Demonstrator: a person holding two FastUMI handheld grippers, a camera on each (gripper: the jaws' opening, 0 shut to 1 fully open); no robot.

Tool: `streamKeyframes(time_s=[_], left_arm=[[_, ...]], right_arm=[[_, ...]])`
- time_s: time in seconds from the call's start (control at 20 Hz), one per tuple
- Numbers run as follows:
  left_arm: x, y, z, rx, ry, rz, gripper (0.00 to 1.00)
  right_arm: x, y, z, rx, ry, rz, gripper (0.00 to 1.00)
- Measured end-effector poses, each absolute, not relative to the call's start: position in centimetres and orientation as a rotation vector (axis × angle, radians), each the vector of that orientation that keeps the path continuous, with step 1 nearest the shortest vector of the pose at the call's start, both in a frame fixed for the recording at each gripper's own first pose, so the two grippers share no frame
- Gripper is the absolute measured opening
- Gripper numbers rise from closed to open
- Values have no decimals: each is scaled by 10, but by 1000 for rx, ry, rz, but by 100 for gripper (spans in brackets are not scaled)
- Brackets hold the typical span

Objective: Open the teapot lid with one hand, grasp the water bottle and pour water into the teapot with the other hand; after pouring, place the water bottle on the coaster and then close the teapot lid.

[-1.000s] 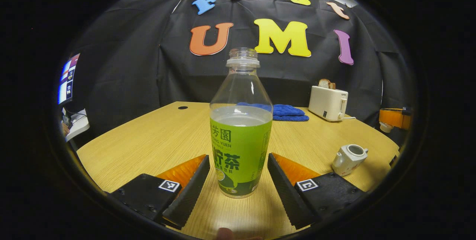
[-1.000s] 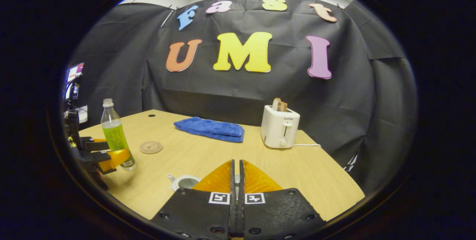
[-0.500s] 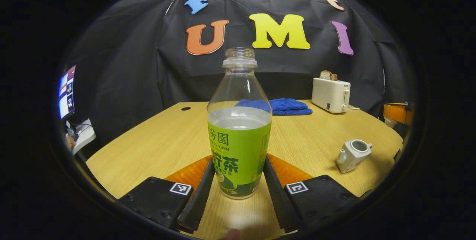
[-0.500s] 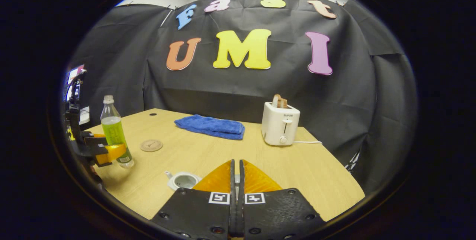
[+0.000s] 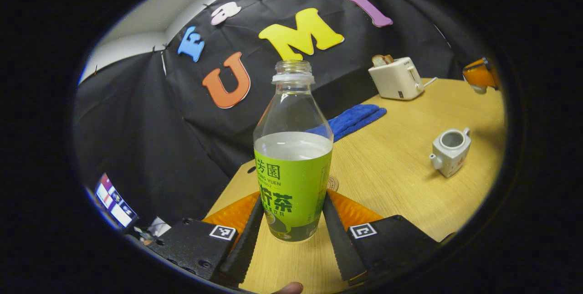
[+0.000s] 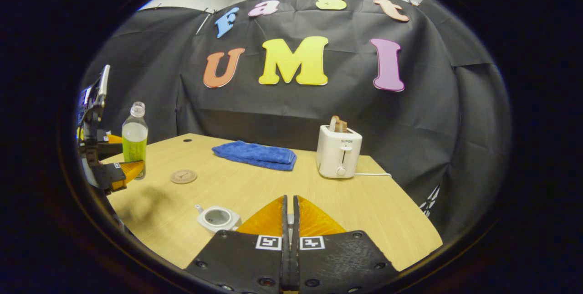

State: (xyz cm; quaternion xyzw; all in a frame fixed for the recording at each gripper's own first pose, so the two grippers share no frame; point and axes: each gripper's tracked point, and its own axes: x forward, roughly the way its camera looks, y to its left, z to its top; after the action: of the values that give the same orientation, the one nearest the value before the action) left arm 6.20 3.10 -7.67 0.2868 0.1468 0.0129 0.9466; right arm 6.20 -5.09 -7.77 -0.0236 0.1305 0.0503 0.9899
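A clear water bottle (image 5: 292, 162) with a green label, uncapped and about half full, is clamped between the fingers of my left gripper (image 5: 291, 200) and held off the table. The right gripper view shows the same bottle (image 6: 134, 141) raised at the far left in my left gripper (image 6: 119, 162). The white teapot (image 6: 217, 217) stands open on the table, just left of my right gripper (image 6: 288, 199). That gripper is shut, with a sliver of the white lid (image 6: 290, 219) between its fingers. A round cork coaster (image 6: 184, 176) lies between bottle and teapot. The teapot (image 5: 450, 152) sits to the right of the bottle.
A folded blue towel (image 6: 256, 155) lies at the back of the wooden table (image 6: 364, 207). A white toaster (image 6: 338, 152) with toast stands at the back right, its cord trailing right. A screen (image 5: 114, 200) glows beyond the table's left edge.
My left gripper went from open around the bottle to shut on it, then lifted it off the table and tilted. The right gripper stayed shut and nearly still.
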Motion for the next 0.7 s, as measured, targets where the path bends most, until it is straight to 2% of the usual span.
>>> streamKeyframes(time_s=[0.7], left_arm=[[61, -28, -89, 1088, 359, -68, 74]], right_arm=[[54, -112, -95, -48, 276, 75, 0]])
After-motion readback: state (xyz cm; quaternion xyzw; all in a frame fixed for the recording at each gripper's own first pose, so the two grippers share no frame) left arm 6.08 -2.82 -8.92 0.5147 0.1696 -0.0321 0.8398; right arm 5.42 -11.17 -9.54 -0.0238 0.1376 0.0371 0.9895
